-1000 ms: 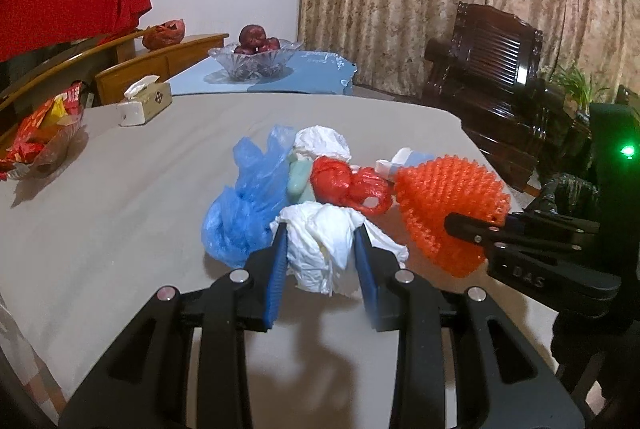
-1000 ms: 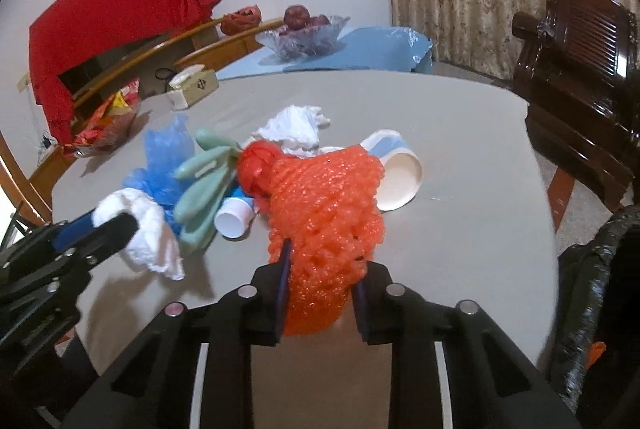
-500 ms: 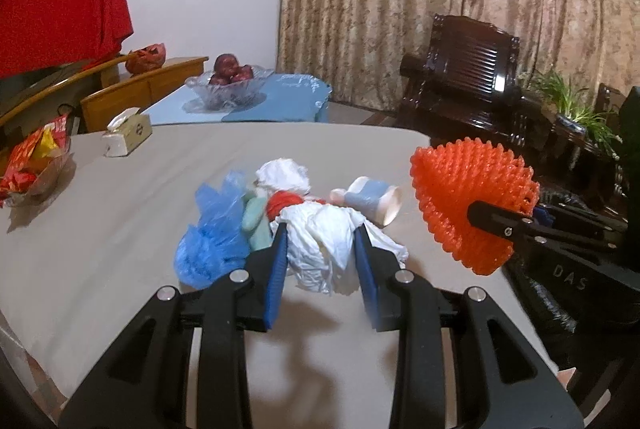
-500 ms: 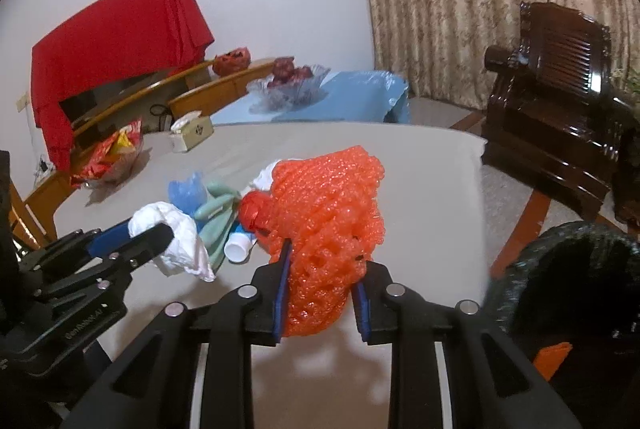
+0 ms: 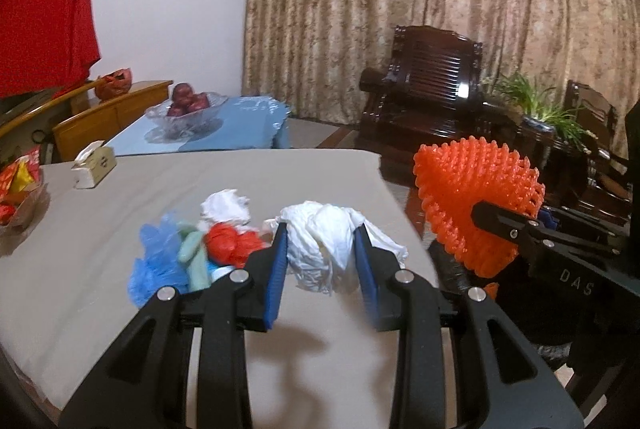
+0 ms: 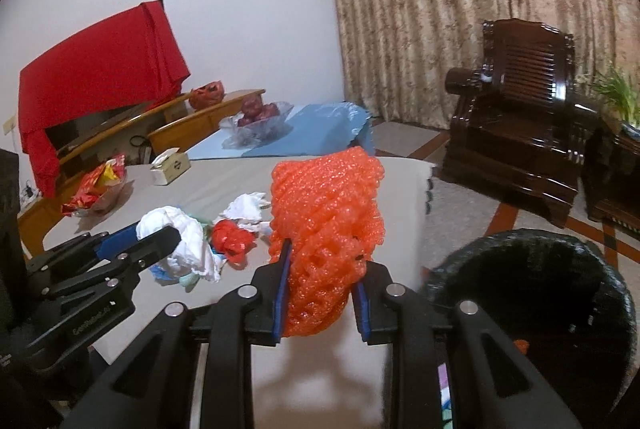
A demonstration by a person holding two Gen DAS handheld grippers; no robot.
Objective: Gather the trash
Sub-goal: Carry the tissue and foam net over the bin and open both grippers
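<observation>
Two grippers each pinch one piece of trash above the grey table, the left gripper a white plastic bag, the right gripper an orange foam net (beside a black-lined bin), before patterned curtains.

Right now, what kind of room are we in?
Probably a living or dining room at home: a carved wooden armchair by long curtains, a fruit bowl on a side table, and a tissue box.
</observation>
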